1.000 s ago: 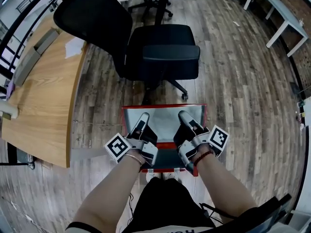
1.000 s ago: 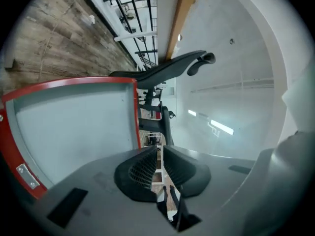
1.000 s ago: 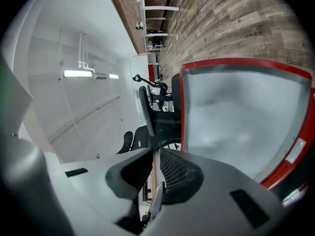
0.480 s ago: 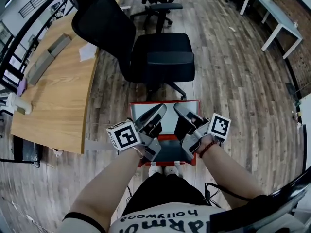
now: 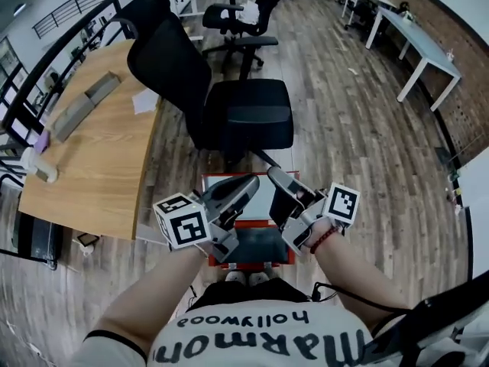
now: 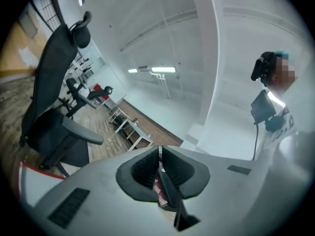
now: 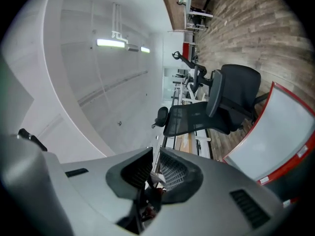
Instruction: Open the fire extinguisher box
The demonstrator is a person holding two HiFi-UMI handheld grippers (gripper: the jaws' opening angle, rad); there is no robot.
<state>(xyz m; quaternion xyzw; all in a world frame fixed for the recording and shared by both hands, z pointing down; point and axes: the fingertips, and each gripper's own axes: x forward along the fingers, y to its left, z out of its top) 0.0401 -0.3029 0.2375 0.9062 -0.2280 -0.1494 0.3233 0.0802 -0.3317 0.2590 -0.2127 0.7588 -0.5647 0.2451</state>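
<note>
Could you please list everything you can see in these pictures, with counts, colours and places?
Fire extinguisher box: one, red frame with a pale panel, on the floor below both grippers.
Office chairs: at least three, black, one just beyond the box, the others far back.
Desk: one, light wood, left, with grey bars and paper on it.
Tables: two, white, far right.
Floor: grey-brown wood planks.
Forearms: two, bare, bottom centre.
Left gripper: one, grey with black pads, jaws shut, empty, above the box.
Right gripper: one, same colours, jaws slightly apart, nothing between them.
</note>
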